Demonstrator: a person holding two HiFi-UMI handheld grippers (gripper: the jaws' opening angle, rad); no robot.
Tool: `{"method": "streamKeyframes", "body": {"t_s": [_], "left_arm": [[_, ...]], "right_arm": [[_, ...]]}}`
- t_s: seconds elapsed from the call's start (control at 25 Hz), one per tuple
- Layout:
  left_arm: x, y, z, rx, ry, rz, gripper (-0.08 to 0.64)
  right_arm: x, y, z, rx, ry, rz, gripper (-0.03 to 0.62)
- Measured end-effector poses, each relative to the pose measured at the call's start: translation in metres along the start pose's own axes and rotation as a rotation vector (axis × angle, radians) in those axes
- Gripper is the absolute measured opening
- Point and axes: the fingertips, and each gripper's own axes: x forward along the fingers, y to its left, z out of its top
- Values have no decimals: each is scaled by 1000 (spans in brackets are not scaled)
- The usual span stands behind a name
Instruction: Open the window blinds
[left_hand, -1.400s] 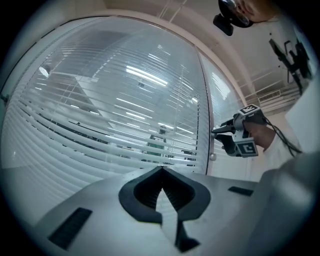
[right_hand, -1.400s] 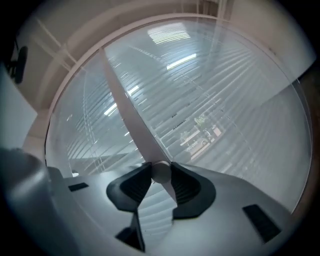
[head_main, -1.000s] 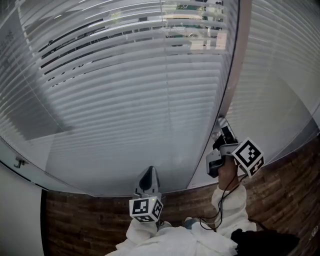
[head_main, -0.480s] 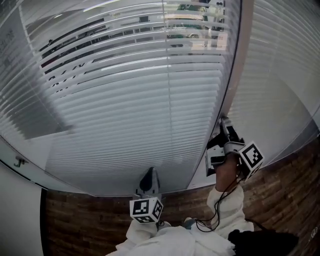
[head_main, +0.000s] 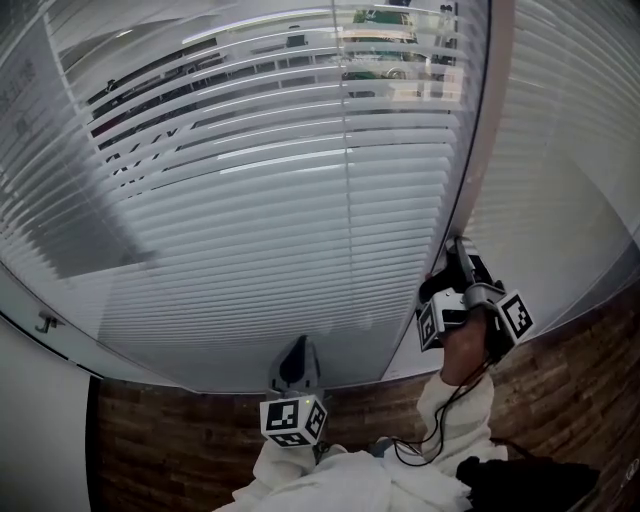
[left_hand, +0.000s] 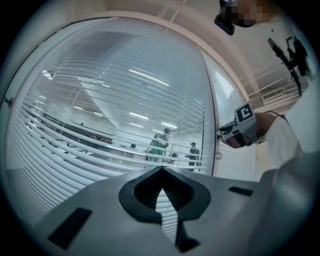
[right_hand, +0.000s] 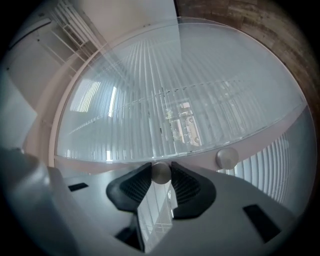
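White slatted blinds (head_main: 260, 200) hang behind glass, their upper slats tilted so that the room beyond shows through. On the pale upright frame (head_main: 482, 120) between two panes sits a small round metal knob (right_hand: 161, 172). My right gripper (head_main: 455, 252) is shut on that knob, one ribbed pad on each side. A second knob (right_hand: 226, 158) sits just right of it on the frame. My left gripper (head_main: 297, 352) is held level before the bottom of the left pane, its jaws shut with nothing in them; its closed pads (left_hand: 150, 192) show in the left gripper view.
The right pane's blinds (head_main: 560, 190) stay closed. Brick-patterned flooring (head_main: 170, 440) runs below the window. A small bracket (head_main: 40, 323) is fixed at the far left. People (left_hand: 159, 145) stand behind the glass. My right gripper's marker cube (left_hand: 245, 114) shows in the left gripper view.
My right gripper has rolled on the knob, its marker cube turning. The slats have tilted further open, showing more through the upper part. The left gripper has kept still.
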Motion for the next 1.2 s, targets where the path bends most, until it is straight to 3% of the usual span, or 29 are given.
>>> {"method": "streamKeyframes", "body": {"t_s": [0.12,0.32,0.4,0.52,0.64,0.72,0.76,0.8,0.88,1.0,1.2], "left_arm": [[1,-1,1,6,0,-9,0],[6,-4,4,11,-1,-23,0],[8,-4,7,14,-6,-25,1],[10,-6,12,10,-18,-27,0],[10,-14,16,10,-29,-35,1],[9,-19,17,13,-31,-38,0],[8,-20,17,14,-30,-38,0],[8,-21,16,13,-26,-37,0],[6,-21,9,9,-13,-32,0],[1,-18,-10,5,12,-22,0],[0,-24,-7,9,17,-18,1]], "right_arm": [[1,1,1,-36,5,12,132],[-6,10,-13,-404,65,78,133],[-18,3,-23,-590,97,75,133],[-40,-31,-45,-940,177,-2,133],[-58,-70,-77,-1270,347,-39,132],[-68,-88,-97,-1433,448,-5,111],[-72,-94,-105,-1482,487,28,36],[-76,-100,-112,-1504,522,66,12],[-82,-112,-123,-1515,587,128,11],[-91,-137,-129,-1562,644,152,11],[-92,-123,-135,-1588,622,189,11]]}}
